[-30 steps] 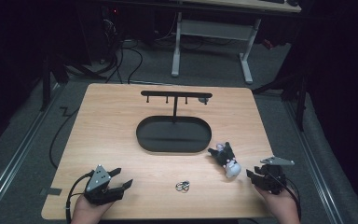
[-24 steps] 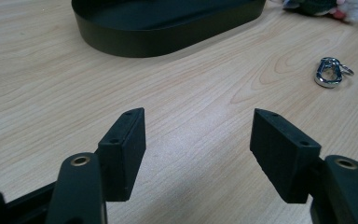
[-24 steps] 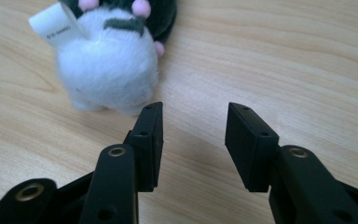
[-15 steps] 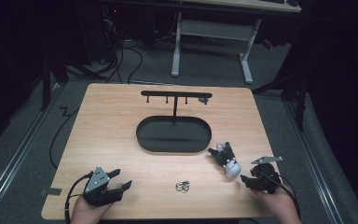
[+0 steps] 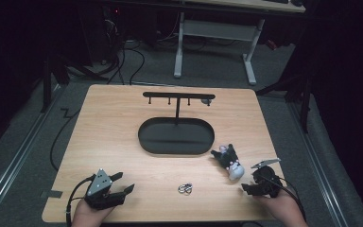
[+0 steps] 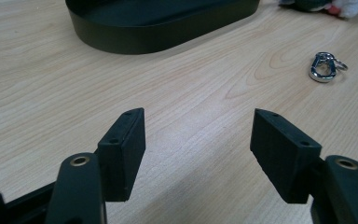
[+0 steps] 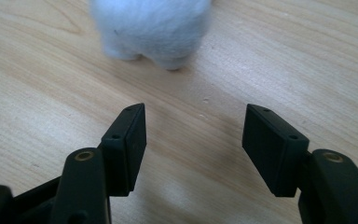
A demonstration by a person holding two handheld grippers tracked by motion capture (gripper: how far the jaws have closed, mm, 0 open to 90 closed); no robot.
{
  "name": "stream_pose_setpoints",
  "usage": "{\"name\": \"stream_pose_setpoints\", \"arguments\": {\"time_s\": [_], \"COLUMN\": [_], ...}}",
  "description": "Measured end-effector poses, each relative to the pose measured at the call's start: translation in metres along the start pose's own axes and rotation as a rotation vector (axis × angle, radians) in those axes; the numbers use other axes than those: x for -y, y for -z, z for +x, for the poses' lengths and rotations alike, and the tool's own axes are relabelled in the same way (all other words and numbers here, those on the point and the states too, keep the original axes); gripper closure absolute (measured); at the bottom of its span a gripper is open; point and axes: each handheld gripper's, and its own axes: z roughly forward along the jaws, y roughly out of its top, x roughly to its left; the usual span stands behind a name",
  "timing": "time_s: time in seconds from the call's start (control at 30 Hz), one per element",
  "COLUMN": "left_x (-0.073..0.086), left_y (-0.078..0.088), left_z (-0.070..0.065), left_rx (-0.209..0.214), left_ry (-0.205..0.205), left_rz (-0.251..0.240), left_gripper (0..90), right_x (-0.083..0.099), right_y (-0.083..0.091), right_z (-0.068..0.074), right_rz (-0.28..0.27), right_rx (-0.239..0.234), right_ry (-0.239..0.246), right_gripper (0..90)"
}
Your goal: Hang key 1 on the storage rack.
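Dim room, light wood table [image 5: 123, 123] — the plush toy [image 5: 230, 161] lies at about 11 o'clock from the right gripper [image 5: 246, 188], just beside it. Its jaws have just been opening, nothing between them; left gripper [image 5: 125, 191] spread too, well apart.

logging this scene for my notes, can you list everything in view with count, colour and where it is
table: one, light wood, under everything
oval tray: one, black, middle of the table
hook stand: one, black T-shaped rail on a post, rising from the tray's far edge
plush toy: one, black and white, lying right of the tray, just ahead of the right gripper
key clasp: one, silver with a small ring, near the table's front edge, between the grippers
desk frame: one, white legs, on the floor beyond the table
cables: several, black, on the floor behind the table
left gripper: one, black, front left, jaws open and empty
right gripper: one, black, front right, jaws just been opening, nothing between them
hands: two, at the bottom edge
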Motion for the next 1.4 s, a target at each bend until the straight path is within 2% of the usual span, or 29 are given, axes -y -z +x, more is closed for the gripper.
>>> {"name": "stream_pose_setpoints", "arguments": {"time_s": [0.2, 0.33, 0.4, 0.67, 0.93, 1.17, 1.4], "left_x": [0.001, 0.001, 0.001, 0.001, 0.001, 0.002, 0.002], "left_y": [-0.001, 0.0, 0.001, 0.002, 0.002, 0.002, 0.001], "left_z": [-0.001, -0.001, -0.001, 0.001, 0.002, 0.002, 0.001], "left_rx": [0.004, 0.005, 0.006, 0.008, 0.012, 0.016, 0.018], "left_ry": [-0.006, -0.007, -0.007, -0.005, -0.005, -0.007, -0.015], "left_rz": [0.006, 0.007, 0.009, 0.003, 0.003, 0.008, 0.01], "left_gripper": [36.1, 36.1, 36.0, 36.1, 36.0, 35.8, 35.8], "right_x": [-0.008, -0.013, -0.02, -0.043, -0.068, -0.08, -0.09], "right_y": [0.002, 0.004, 0.006, 0.012, 0.011, 0.001, -0.006], "right_z": [0.005, 0.006, 0.006, 0.011, 0.014, 0.014, 0.018], "right_rz": [0.057, 0.083, 0.117, 0.177, 0.176, 0.178, 0.197], "right_rx": [-0.007, -0.02, -0.033, -0.052, -0.068, -0.053, -0.06], "right_ry": [0.031, 0.033, 0.031, 0.043, 0.028, 0.005, 0.018], "right_gripper": [34.3, 30.6, 27.8, 25.9, 22.5, 20.0, 19.8]}}
